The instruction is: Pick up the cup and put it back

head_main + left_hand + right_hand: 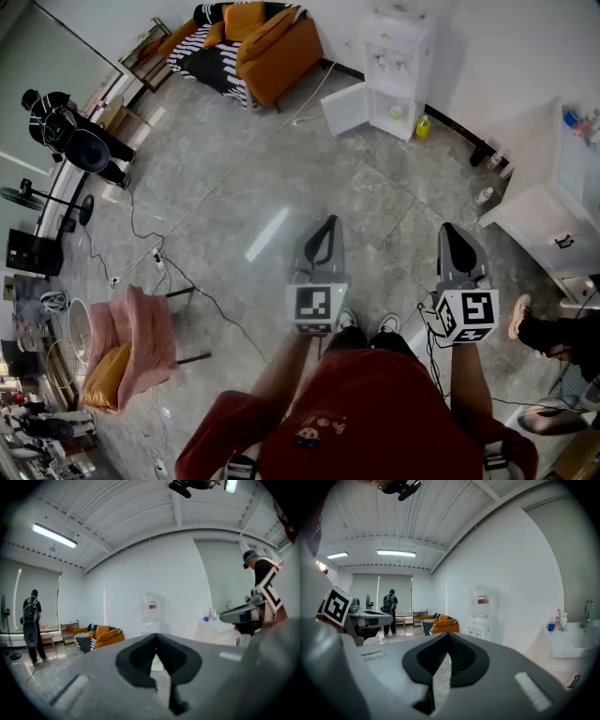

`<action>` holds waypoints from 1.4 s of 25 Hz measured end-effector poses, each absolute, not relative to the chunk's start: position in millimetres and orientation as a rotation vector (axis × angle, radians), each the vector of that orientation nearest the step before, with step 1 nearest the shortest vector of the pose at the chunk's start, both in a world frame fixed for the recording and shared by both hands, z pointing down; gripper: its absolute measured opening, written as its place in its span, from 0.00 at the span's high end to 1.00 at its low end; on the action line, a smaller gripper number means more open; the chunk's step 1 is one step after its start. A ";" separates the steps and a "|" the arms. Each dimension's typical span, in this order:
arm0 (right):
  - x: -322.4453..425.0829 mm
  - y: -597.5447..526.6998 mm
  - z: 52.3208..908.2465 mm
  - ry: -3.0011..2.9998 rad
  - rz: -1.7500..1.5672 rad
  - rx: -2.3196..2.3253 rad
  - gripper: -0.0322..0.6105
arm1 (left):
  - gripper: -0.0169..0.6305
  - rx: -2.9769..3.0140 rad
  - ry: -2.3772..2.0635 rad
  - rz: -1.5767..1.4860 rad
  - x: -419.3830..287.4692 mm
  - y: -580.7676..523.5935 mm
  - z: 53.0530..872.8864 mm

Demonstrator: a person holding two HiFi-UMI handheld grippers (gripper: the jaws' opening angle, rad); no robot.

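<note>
Approach is the step in hand, as I judge it: nothing has been picked up. The person stands on the floor (281, 187) with both tools held out ahead, roughly level. The left gripper (326, 225) has its jaws pressed together with nothing between them. The right gripper (453, 231) is likewise closed and empty. No cup can be made out in any view. A small greenish thing sits in the dispenser (398, 66) alcove, too small to tell what it is. The counter (534, 211) at the right carries a few bottles. The next move probably calls for walking toward one of these, finding the cup, and spreading one pair of jaws wide before reaching around it.
</note>
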State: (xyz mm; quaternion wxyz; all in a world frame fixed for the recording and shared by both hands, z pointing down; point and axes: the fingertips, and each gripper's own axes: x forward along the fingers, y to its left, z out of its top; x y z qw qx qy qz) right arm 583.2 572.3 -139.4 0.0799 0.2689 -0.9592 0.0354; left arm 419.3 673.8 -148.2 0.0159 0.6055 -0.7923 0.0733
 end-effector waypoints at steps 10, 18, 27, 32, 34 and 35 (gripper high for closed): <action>533.8 629.5 -150.5 -2.863 0.061 0.787 0.95 | 0.97 1.855 -2.480 0.182 366.8 739.3 -156.8; 484.5 671.9 -144.7 -2.894 0.074 0.784 0.95 | 0.97 1.874 -2.480 0.160 323.7 781.5 -142.5; 453.3 691.2 -144.3 -2.906 0.060 0.799 0.95 | 0.97 1.860 -2.506 0.148 294.0 807.7 -141.0; 443.9 695.2 -137.9 -2.906 0.060 0.790 0.95 | 0.97 1.837 -2.509 0.142 283.2 814.2 -134.5; 440.3 689.6 -136.7 -2.905 0.066 0.791 0.95 | 0.97 1.835 -2.509 0.148 279.1 810.1 -134.5; 438.3 686.0 -136.4 -2.905 0.069 0.792 0.95 | 0.97 1.834 -2.510 0.151 276.9 807.6 -134.8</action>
